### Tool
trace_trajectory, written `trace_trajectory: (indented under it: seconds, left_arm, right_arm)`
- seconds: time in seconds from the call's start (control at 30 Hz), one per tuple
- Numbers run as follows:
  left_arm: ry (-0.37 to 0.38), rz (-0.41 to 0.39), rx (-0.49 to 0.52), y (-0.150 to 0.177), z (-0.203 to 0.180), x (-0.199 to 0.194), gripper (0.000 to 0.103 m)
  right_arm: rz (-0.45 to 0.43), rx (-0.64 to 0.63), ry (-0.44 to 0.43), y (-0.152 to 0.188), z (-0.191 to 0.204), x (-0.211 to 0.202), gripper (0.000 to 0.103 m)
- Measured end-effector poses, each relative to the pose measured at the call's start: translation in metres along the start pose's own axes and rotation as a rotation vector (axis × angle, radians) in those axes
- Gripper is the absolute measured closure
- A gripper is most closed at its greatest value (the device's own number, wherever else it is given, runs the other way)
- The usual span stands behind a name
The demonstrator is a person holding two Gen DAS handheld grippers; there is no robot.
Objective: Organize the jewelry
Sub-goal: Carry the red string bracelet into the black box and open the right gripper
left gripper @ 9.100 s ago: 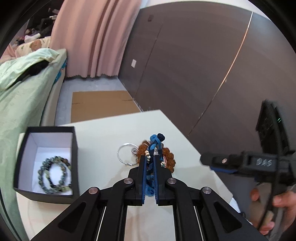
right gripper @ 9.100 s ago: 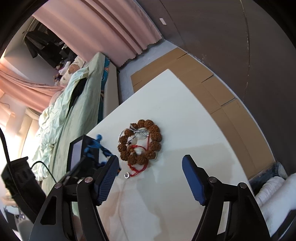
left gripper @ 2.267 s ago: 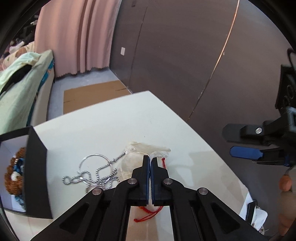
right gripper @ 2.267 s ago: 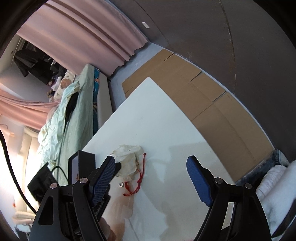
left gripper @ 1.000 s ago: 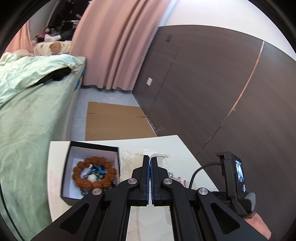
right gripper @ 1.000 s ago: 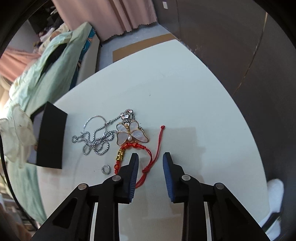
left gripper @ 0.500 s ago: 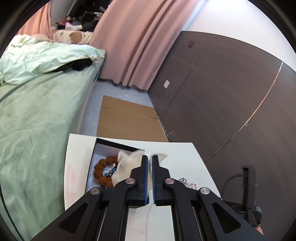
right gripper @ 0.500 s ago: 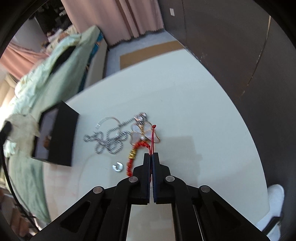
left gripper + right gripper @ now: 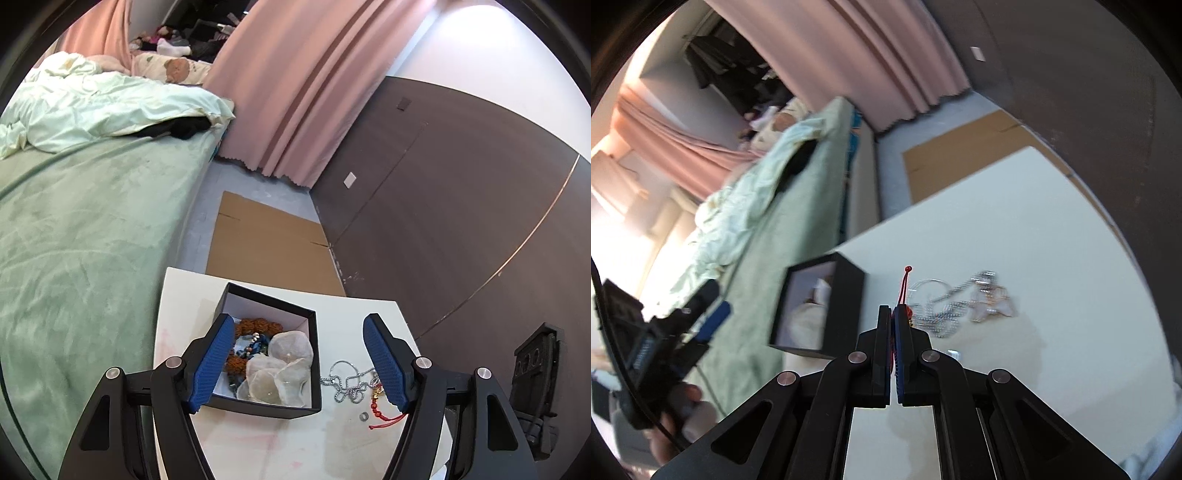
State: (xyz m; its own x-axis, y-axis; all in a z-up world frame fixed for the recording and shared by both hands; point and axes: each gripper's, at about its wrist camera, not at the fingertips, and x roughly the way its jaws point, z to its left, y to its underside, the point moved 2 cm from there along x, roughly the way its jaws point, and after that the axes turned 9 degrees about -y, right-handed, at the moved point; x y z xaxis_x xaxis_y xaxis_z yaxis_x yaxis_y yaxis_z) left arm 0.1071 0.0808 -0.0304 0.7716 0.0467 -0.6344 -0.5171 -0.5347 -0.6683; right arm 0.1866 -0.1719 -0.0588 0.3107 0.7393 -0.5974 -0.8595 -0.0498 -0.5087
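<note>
A black jewelry box (image 9: 311, 325) with a white inside stands on the white table (image 9: 184, 306). It holds a brown bead bracelet (image 9: 258, 325), a blue beaded piece and a translucent shell-petal piece (image 9: 280, 363). My left gripper (image 9: 300, 360) is open above the box, empty. My right gripper (image 9: 892, 314) is shut on a red cord bracelet (image 9: 904, 286), whose end sticks up past the fingertips; it also shows in the left wrist view (image 9: 384, 415). The box also shows in the right wrist view (image 9: 846, 306), left of this gripper.
A silver chain necklace (image 9: 345, 384) (image 9: 942, 306), a butterfly shell pendant (image 9: 991, 306) and a small silver ring (image 9: 364, 416) lie on the table right of the box. A green bed (image 9: 81, 240) runs along the table's left. Cardboard (image 9: 266, 243) lies on the floor beyond.
My left gripper opened and let the shell-petal piece fall into the box. My right gripper stays shut on the red cord bracelet and has swung left toward the box.
</note>
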Motion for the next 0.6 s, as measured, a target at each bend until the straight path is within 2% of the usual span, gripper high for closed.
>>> trace_trajectory:
  seconds: [0.4, 0.6]
  left_arm:
    - [-0.026, -0.028, -0.025, -0.016, 0.024, -0.012, 0.03]
    - [-0.038, -0.047, -0.065, -0.027, 0.043, -0.016, 0.03]
  right_arm:
    - [-0.012, -0.084, -0.202, -0.007, 0.065, 0.043, 0.1]
    - [0.008, -0.087, -0.283, -0.006, 0.082, 0.063, 0.1]
